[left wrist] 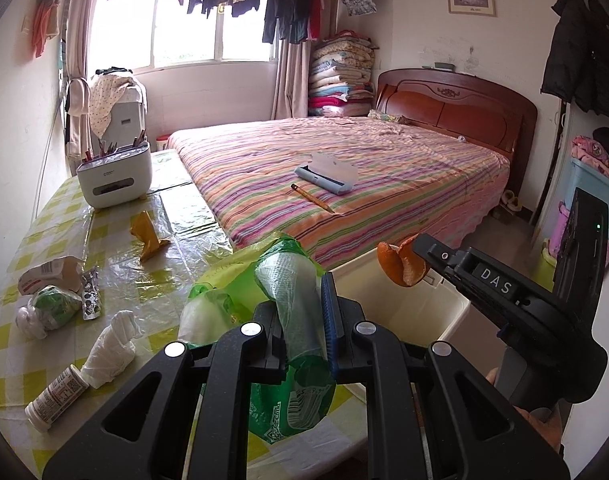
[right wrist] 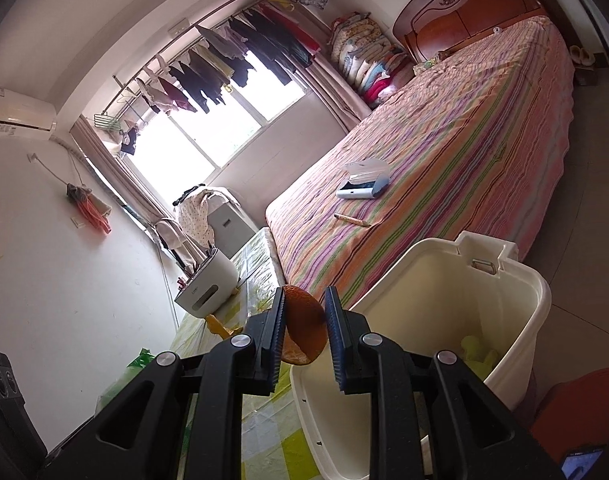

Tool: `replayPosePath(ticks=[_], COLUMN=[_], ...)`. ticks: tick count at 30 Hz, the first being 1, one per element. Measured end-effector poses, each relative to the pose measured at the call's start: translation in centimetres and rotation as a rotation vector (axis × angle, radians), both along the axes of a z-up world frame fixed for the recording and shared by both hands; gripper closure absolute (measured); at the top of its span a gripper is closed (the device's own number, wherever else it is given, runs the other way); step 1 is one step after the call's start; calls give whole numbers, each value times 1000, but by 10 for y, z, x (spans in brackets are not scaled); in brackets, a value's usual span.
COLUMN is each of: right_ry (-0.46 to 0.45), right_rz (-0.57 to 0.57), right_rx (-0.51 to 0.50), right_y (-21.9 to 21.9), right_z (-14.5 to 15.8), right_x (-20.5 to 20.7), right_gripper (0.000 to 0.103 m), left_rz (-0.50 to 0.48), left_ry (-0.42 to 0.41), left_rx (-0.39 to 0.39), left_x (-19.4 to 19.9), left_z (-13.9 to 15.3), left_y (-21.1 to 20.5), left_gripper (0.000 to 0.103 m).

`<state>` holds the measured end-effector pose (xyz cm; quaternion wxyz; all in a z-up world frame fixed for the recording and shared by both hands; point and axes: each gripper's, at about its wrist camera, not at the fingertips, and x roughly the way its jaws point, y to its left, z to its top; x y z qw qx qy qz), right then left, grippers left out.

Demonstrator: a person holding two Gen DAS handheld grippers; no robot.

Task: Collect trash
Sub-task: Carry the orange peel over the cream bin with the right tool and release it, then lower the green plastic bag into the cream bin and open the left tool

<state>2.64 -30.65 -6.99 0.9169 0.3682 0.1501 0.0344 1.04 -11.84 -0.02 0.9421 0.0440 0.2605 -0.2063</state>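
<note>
My left gripper (left wrist: 300, 300) is shut on a green and white plastic bag (left wrist: 280, 276), held above the table edge beside the cream bin (left wrist: 400, 304). My right gripper (right wrist: 304, 312) is shut on an orange peel (right wrist: 304, 328), held over the bin's rim (right wrist: 516, 276). In the left wrist view the peel (left wrist: 400, 264) hangs from the right gripper above the bin. Yellow-green trash (right wrist: 478, 350) lies inside the bin.
On the checked table (left wrist: 136, 272) lie a yellow wrapper (left wrist: 146, 234), a crushed carton (left wrist: 52, 272), a foil blister pack (left wrist: 90, 294), a wadded bag (left wrist: 48, 312), a white tissue (left wrist: 112, 350) and a pill bottle (left wrist: 56, 398). A white pen holder (left wrist: 114, 178) stands at the back. The bed (left wrist: 344, 176) is beyond.
</note>
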Motion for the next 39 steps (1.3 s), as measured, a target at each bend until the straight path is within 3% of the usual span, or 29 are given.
replayPosePath(ticks=[7, 9, 15, 19, 30, 39], right_ry=[41, 46, 45, 43, -116, -163], right_rz=[6, -5, -22, -18, -157, -188], right_rx=[49, 60, 79, 165, 260, 312], right_y=[-4, -6, -9, -20, -39, -50], right_z=[-9, -10, -12, -20, -22, -25], right_x=[5, 5, 2, 2, -35, -43], right_gripper=[78, 53, 38, 37, 36, 32], left_rz=[-10, -12, -19, -24, -81, -122], left_ry=[19, 25, 42, 49, 99, 130], left_rx=[3, 4, 13, 12, 10, 43], left_x=[5, 7, 12, 14, 32, 51], left_z=[-5, -6, -11, -13, -24, -32], left_y=[-5, -6, -11, -14, -38, -68], left_gripper=[90, 90, 90, 90, 89, 89])
